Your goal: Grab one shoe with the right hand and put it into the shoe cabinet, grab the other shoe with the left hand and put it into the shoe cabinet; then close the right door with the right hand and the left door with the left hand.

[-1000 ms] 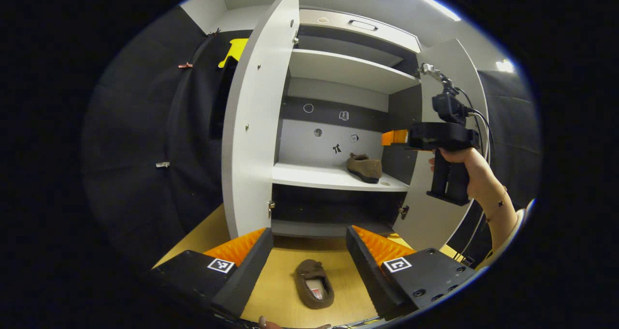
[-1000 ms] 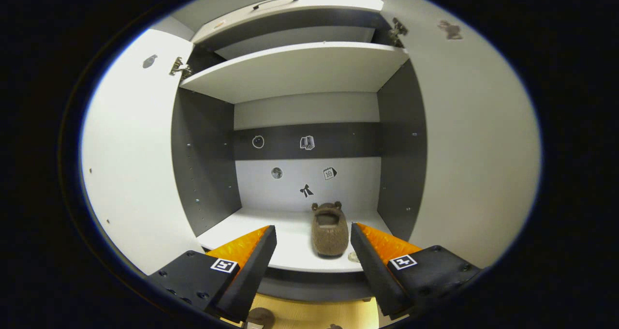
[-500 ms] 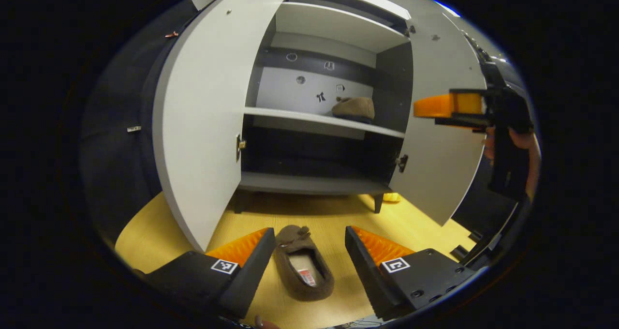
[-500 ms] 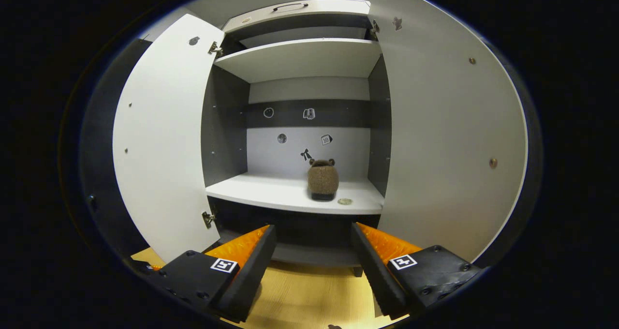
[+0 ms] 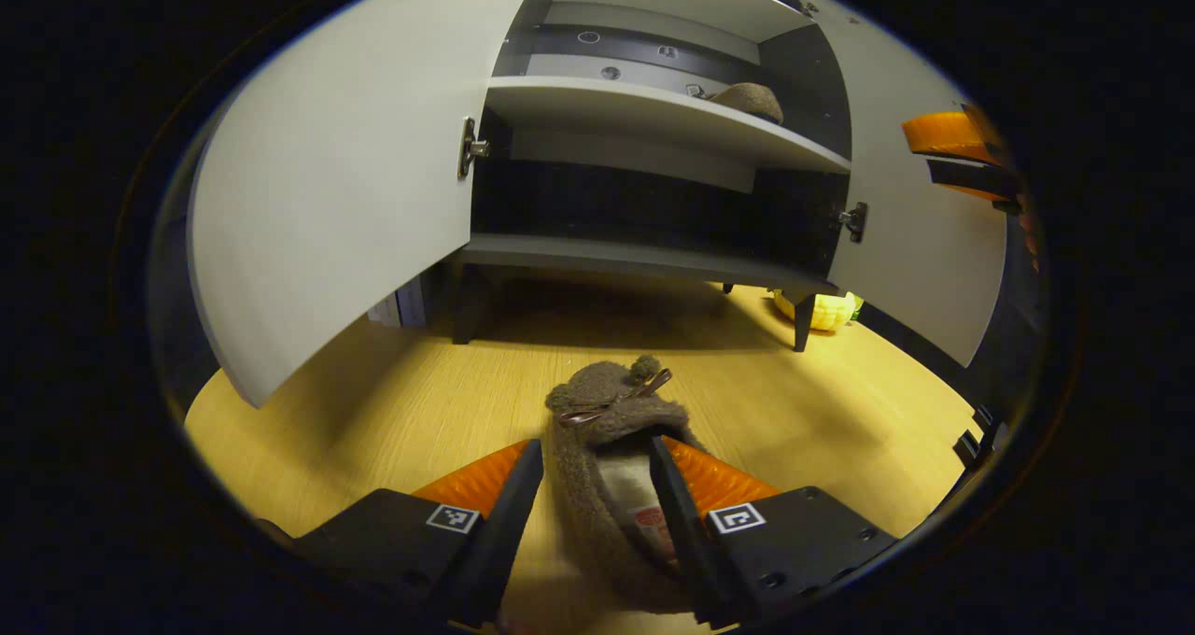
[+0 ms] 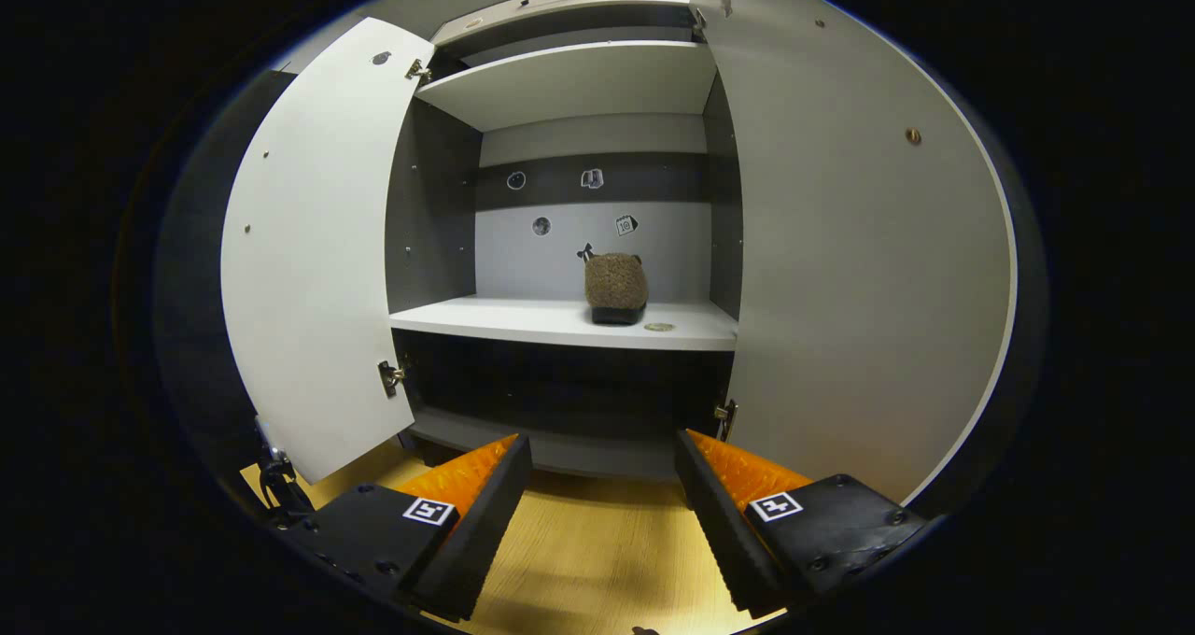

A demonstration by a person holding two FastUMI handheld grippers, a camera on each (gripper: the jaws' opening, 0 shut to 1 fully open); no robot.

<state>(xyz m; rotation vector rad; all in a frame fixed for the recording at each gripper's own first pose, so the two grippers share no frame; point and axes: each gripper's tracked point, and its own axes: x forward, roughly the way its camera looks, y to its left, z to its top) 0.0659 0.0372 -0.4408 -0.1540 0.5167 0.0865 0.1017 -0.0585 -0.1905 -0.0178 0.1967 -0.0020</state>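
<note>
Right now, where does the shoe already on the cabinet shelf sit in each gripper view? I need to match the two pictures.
Left gripper view: the shelved shoe sits near the top, right of centre, on the middle shelf seen from below.
Right gripper view: it sits near the picture's centre, toward the shelf's right end.
Shared landmark: the stickers on the back panel just behind it.

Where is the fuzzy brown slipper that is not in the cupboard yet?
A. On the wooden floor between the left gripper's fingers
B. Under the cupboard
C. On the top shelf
A: in the left gripper view, the slipper lies on the wooden floor, between the left gripper's fingers.
</note>
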